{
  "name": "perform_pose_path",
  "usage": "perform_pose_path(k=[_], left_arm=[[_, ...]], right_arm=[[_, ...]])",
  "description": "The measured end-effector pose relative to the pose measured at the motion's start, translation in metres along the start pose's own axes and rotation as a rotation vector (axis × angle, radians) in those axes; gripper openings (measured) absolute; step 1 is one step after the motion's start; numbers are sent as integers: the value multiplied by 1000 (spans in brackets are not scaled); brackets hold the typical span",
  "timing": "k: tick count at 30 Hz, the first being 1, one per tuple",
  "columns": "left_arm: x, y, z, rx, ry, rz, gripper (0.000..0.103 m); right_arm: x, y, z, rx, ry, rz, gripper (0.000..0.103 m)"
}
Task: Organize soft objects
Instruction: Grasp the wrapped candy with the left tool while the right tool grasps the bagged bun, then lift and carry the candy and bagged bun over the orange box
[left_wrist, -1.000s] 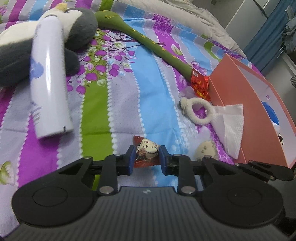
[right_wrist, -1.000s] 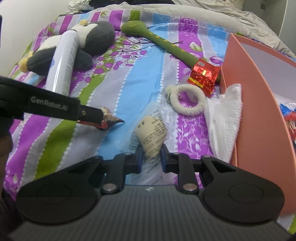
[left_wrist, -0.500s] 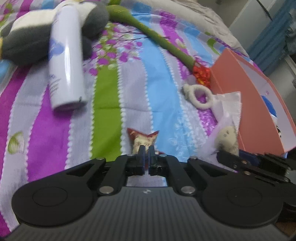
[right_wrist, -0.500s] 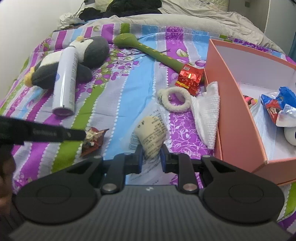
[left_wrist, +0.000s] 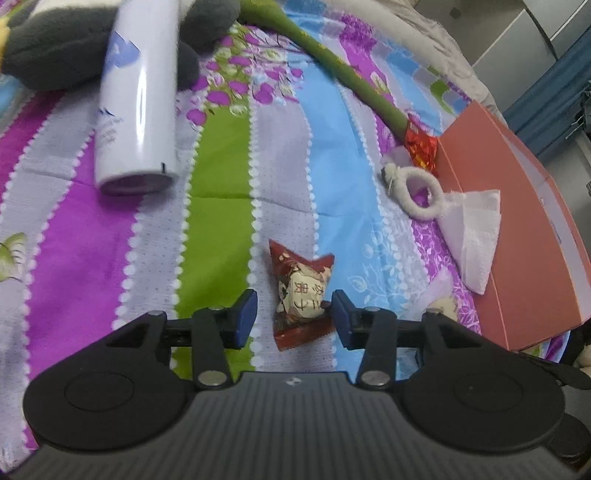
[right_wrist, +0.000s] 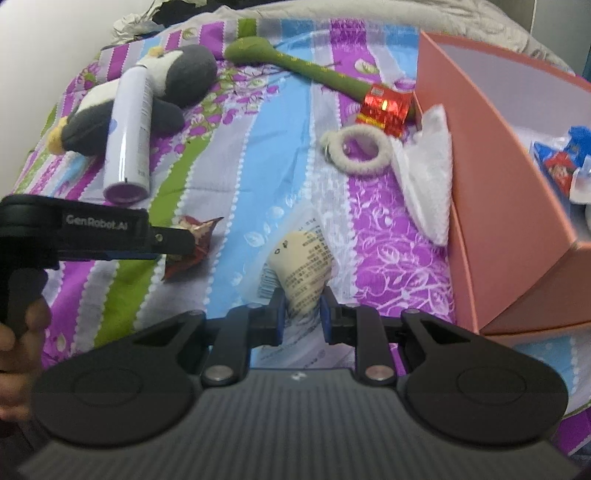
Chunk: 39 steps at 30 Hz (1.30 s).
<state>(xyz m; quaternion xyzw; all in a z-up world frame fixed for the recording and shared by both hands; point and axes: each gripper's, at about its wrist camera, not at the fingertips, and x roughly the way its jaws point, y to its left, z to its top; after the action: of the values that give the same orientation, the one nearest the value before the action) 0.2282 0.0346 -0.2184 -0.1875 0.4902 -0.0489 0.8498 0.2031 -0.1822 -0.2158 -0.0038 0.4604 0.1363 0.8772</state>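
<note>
Between spread left gripper (left_wrist: 294, 314) fingers: red packet (left_wrist: 300, 295).

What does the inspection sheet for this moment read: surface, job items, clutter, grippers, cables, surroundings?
Surface: striped floral bedsheet.
Job's things: red snack packet lying on the sheet; cream packet; plush penguin; fluffy ring; white cloth against the pink box.
Clutter: white spray can; green stick.
Grippers: left gripper jaws open around the red packet; right gripper shut on the cream packet.
Cables: nothing seen.
Surroundings: blue curtain.
</note>
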Motion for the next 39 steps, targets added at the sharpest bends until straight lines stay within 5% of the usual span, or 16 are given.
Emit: perform_pose_path(k=[18,39], left_arm=[[8,-18,1,70,22,25,31],[-118,-75,15,227,-136,-43,31]], right_arm=[[-5,-8,10,48,-23,11,23],[-122,-2,46,35,-303,29,23]])
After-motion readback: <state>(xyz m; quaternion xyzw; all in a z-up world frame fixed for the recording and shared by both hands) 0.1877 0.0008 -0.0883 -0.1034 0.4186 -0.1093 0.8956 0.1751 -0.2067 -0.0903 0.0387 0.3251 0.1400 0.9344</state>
